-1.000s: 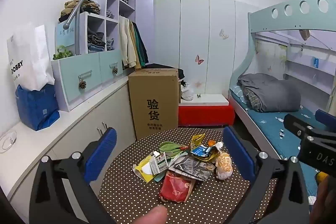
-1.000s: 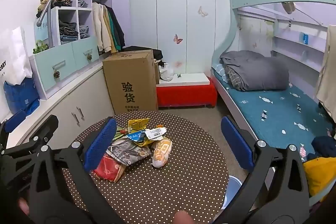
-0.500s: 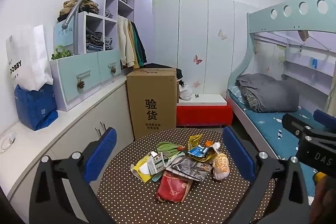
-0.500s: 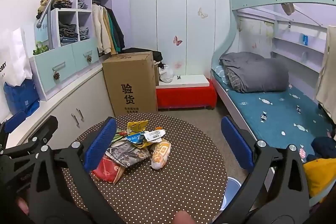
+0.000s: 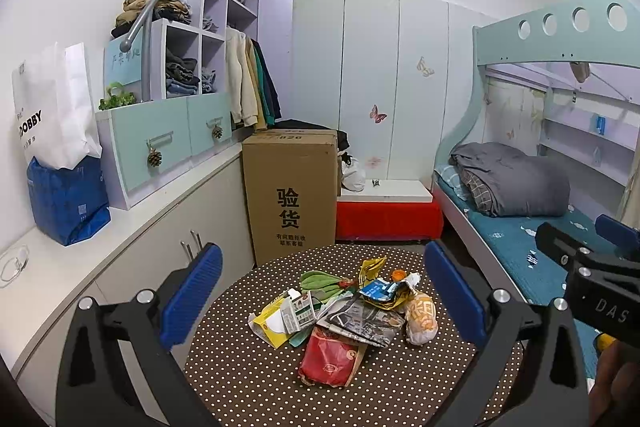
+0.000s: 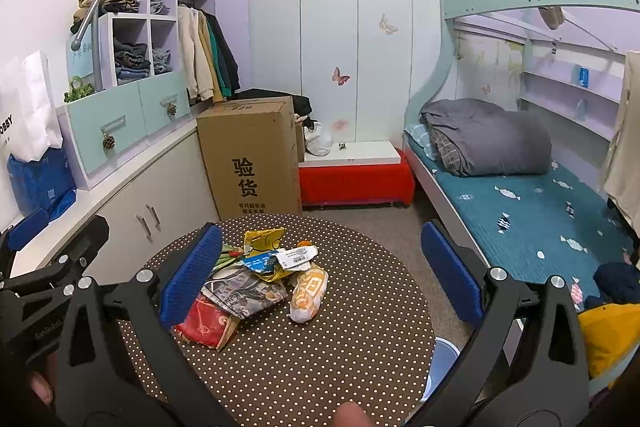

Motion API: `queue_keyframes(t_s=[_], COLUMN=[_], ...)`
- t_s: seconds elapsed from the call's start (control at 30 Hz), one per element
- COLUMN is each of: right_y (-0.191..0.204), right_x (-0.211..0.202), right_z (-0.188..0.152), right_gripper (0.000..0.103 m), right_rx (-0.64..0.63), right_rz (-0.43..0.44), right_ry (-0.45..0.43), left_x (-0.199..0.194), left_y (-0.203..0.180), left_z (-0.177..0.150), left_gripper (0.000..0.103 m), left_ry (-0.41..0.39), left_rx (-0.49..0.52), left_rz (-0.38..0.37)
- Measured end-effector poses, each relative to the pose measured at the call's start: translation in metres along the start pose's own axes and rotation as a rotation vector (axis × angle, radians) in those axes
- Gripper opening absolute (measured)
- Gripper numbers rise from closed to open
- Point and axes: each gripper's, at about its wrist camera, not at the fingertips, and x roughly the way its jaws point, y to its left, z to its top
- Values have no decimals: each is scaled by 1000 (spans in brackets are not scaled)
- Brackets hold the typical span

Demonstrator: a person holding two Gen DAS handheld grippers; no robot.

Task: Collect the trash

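Both claws hang above the near side of a round, brown polka-dotted bench (image 5: 248, 387), and neither touches anything. The left claw (image 5: 320, 301) has its blue pads spread wide apart, holding nothing; the right claw (image 6: 316, 275) is likewise wide apart and holds nothing. The trash pile (image 5: 348, 311) lies bunched together around the middle of the bench, leaning toward the far edge. A red packet (image 5: 330, 359) is its nearest piece, with a yellow carton (image 5: 272, 325) on its left side, a crumpled magazine (image 5: 360, 319) in the middle, an orange-and-white wrapper (image 5: 420, 317) on its right side, and green leaves (image 5: 320, 281) and a yellow foil bag (image 5: 370, 265) toward the far edge. In the right wrist view the right half of the bench top, from the wrapper out to the right edge, is bare dotted cloth, as is the strip along the near edge. A tall cardboard box (image 5: 290, 195) stands just beyond the far edge. White cabinets (image 5: 168, 227) stand near the left edge, and a bunk bed (image 6: 520, 211) stands off the right edge, with a strip of grey floor (image 6: 400, 223) between bed and bench.
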Motion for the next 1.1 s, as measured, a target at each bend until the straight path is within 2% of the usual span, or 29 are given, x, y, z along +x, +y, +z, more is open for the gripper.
queue_keyframes(t_s=[0.77, 1.1], right_y=[5, 2], right_x=[8, 28], right_z=[-7, -14], right_gripper=[98, 98], right_rx=[-7, -12], right_rz=[7, -5], right_ry=[9, 49], left_x=[4, 29], left_y=[5, 8], left_z=[0, -12], left_gripper=[99, 99], left_ry=[12, 66], left_rx=[-11, -10], left_rz=[0, 2])
